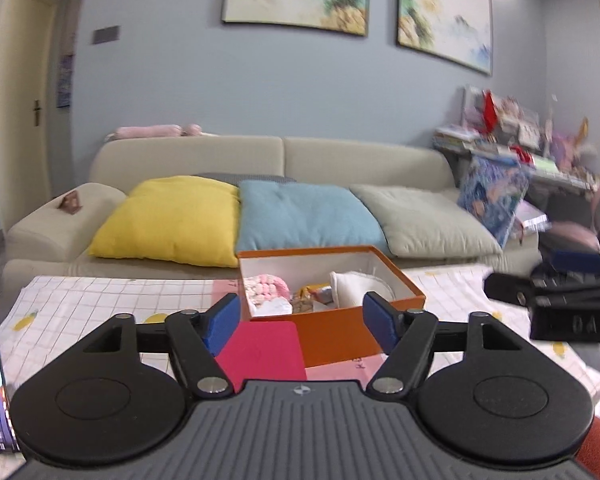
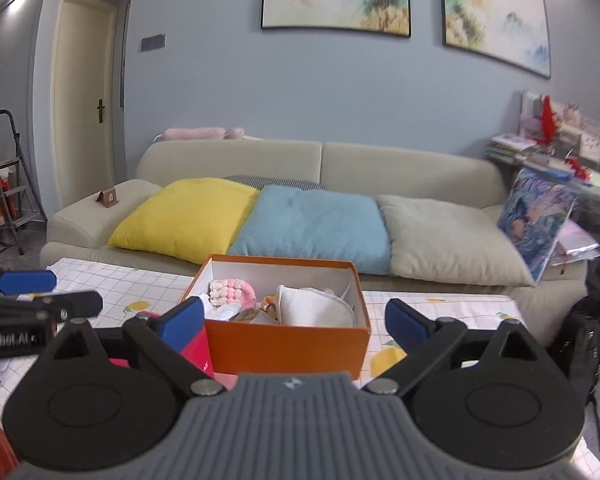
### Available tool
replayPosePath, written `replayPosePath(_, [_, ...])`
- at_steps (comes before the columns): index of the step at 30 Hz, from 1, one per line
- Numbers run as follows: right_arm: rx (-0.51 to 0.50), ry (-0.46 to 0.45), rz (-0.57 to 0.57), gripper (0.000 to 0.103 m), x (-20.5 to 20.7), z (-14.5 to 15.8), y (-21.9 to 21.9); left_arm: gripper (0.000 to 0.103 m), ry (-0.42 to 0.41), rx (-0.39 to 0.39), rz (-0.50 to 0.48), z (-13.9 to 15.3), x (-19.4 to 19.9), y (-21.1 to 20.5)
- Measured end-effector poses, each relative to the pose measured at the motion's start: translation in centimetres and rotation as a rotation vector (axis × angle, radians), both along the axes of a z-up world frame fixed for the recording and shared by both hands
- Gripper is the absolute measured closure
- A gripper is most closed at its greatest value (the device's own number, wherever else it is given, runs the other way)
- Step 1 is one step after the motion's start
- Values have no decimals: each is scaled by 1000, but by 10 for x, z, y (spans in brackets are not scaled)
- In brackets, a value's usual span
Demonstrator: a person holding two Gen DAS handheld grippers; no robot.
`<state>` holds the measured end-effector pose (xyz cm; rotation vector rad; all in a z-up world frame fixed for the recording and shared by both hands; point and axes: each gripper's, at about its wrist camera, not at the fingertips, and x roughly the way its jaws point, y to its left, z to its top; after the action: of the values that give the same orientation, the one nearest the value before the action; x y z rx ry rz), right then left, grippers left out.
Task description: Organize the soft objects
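Note:
An orange box (image 1: pixel 340 334) stands on the checked tablecloth (image 1: pixel 100 296); it also shows in the right wrist view (image 2: pixel 288 346). Inside lie a pink and white knitted piece (image 1: pixel 266 288) (image 2: pixel 232 292), a white folded cloth (image 1: pixel 358 288) (image 2: pixel 316 306) and some small brownish items (image 1: pixel 310 298). My left gripper (image 1: pixel 302 320) is open and empty, just in front of the box. My right gripper (image 2: pixel 294 322) is open and empty, also in front of the box. A pink-red flat box (image 1: pixel 262 354) lies against the orange box's left front.
A beige sofa (image 1: pixel 340 160) behind the table holds yellow (image 1: pixel 172 220), blue (image 1: pixel 304 216) and grey-beige (image 1: pixel 428 220) cushions. A cluttered shelf (image 1: pixel 520 140) stands at right. A step ladder (image 2: pixel 4 176) stands at left. A dark backpack (image 2: pixel 580 344) lies on the floor at right.

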<state>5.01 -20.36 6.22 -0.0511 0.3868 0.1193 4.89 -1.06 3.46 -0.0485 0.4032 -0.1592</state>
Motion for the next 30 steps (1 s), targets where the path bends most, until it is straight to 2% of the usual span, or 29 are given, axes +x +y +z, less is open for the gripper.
replayPosePath(7, [-11, -32, -24, 3, -42, -15, 14, 14, 30, -12, 87, -17, -31, 8])
replayPosePath(10, [-7, 0, -5, 3, -50, -25, 17, 11, 99, -6, 86, -26, -35, 10])
replayPosePath(13, [-31, 61, -8, 3, -49, -38, 22, 10, 149, -1, 80, -30, -34, 6])
replayPosePath(17, [-3, 135, -13, 3, -43, -52, 19, 10, 187, 36, 81, -36, -35, 0])
replayPosePath(21, [6, 154, -33, 3, -42, -56, 15, 10, 240, 51, 68, -42, -34, -2])
replayPosePath(30, [-9, 202, -12, 3, -39, -62, 18, 10, 257, 74, 77, -47, -34, -5])
